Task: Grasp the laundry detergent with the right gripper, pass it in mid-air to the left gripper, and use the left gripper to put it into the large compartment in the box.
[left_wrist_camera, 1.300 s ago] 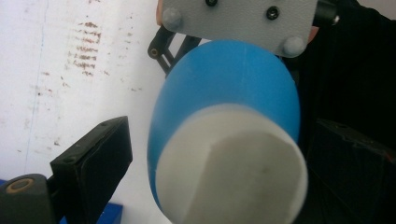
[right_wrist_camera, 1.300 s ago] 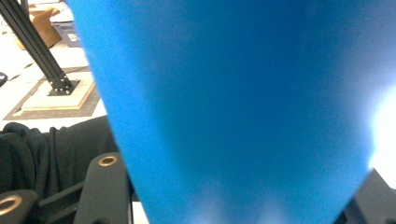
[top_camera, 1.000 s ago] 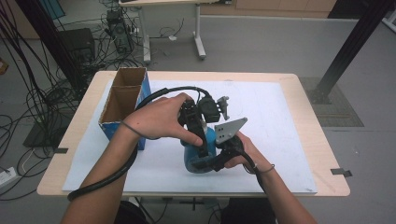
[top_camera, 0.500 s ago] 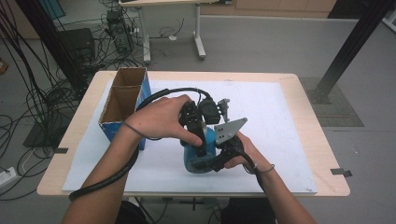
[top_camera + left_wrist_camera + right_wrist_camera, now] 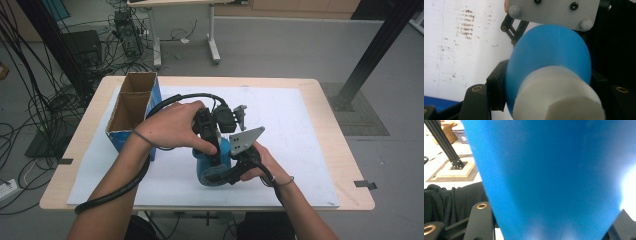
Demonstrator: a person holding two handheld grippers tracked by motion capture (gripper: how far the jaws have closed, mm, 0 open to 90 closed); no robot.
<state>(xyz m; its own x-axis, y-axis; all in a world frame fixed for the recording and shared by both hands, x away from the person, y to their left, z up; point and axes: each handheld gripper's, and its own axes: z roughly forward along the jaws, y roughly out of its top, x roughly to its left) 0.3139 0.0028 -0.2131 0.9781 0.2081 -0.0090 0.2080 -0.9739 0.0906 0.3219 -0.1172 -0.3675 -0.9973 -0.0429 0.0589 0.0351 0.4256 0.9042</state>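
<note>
A: Workshop floor, cabling at 10 o'clock; wooden table (image 5: pixel 330 150) under a white sheet (image 5: pixel 300 125). Item: blue bottle (image 5: pixel 212 167), white cap (image 5: pixel 559 97), at the sheet's 6 o'clock edge.

B: Change: left gripper (image 5: pixel 214 150) jaws, spread a second ago, have just been closing and now pinch the bottle's cap end. Right gripper (image 5: pixel 225 175) clamps the blue body.

A: Cardboard box (image 5: pixel 132 107) at 9 o'clock, untouched.

B: Judgement: both ends gripped, so twisting the cap off looks possible next.
</note>
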